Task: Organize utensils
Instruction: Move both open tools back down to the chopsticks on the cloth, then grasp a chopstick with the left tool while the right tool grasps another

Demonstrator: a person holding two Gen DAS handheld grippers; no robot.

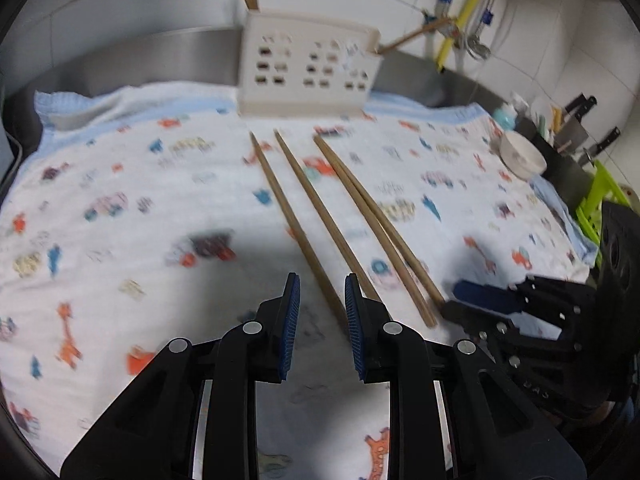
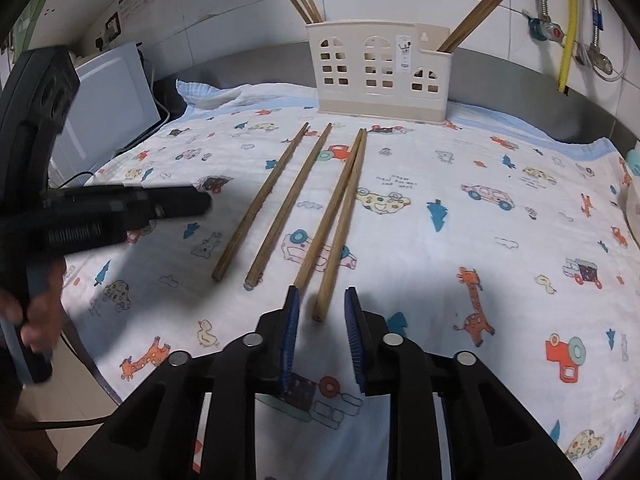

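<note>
Over the chopsticks, both grippers' fingers stand parted, empty.

Four brown wooden chopsticks lie loose on the surface before a cream perforated holder with more chopsticks standing inside.

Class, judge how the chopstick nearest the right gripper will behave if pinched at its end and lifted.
The chopstick looks thin, straight wood: probably stiff and light. Pinched at its end, it may pivot. Its shaft looks rounded, so it might roll on the cloth.
</note>
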